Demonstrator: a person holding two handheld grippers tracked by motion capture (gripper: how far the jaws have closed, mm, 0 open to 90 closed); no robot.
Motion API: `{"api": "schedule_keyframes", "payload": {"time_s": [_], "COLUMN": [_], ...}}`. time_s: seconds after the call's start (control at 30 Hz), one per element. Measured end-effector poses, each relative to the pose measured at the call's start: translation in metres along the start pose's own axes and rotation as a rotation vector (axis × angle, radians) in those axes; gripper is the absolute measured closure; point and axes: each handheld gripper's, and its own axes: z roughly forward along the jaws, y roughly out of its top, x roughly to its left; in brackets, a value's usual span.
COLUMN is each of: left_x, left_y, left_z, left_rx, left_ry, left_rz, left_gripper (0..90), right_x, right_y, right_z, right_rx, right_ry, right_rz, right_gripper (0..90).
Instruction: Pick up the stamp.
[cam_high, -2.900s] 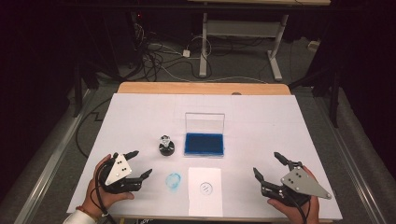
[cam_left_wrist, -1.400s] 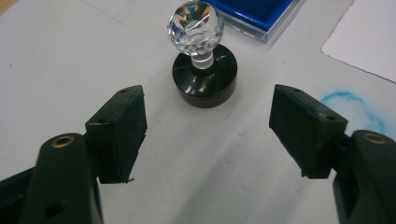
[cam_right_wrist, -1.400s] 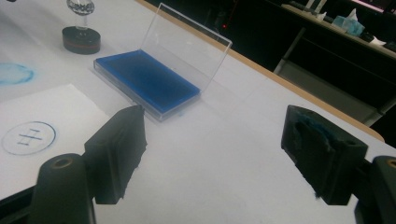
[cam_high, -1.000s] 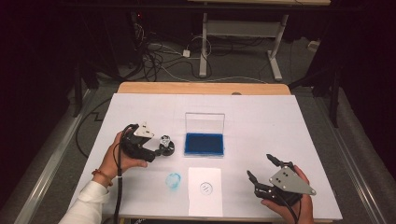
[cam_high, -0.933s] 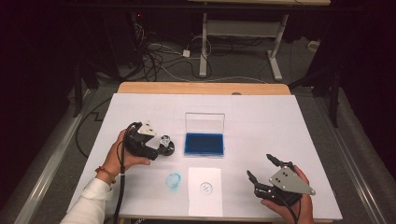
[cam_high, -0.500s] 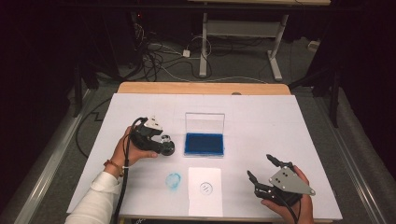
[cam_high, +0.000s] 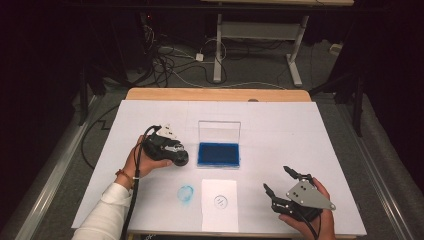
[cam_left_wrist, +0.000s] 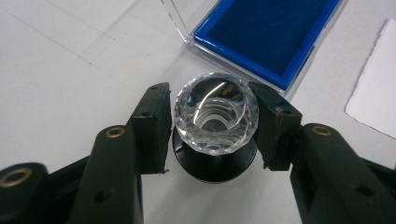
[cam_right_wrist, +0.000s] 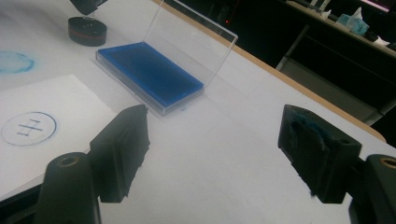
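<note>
High view looks down from above; gripper views sit close, perhaps sharing the ink pad (cam_high: 218, 154).

In the high view, the stamp (cam_high: 178, 157) is largely covered by the left gripper (cam_high: 172, 150). The mark printed on the paper sheet (cam_high: 220, 205) is too small to be read. In the left gripper view, the blue ink pad (cam_left_wrist: 271, 32) is cut off by the top edge.

White sleeve (cam_high: 102, 218); black hand-held gripper (cam_high: 170, 152) with grey plate, brass screws.
</note>
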Motion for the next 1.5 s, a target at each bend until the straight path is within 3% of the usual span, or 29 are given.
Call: {"api": "schedule_keyframes", "payload": {"time_s": [0.7,1.13,1.5], "left_x": [-0.008,-0.015,-0.023], "left_y": [0.003,0.000,0.000], "left_z": [0.000,-0.022,-0.031], "left_rx": [-0.008,-0.093,-0.122], "left_ry": [0.031,0.072,0.068], "left_rz": [0.044,0.035,0.055], "left_gripper": [54.7,54.8,54.8], "right_x": [0.000,-0.002,-0.005], "right_y": [0.000,0.000,0.002], "right_z": [0.001,0.004,0.008], "right_rx": [0.007,0.002,-0.013], "right_ry": [0.003,0.013,0.040], "right_rz": [-0.011,0.003,0.026], "right_gripper": [25.1,25.4,26.4]}}
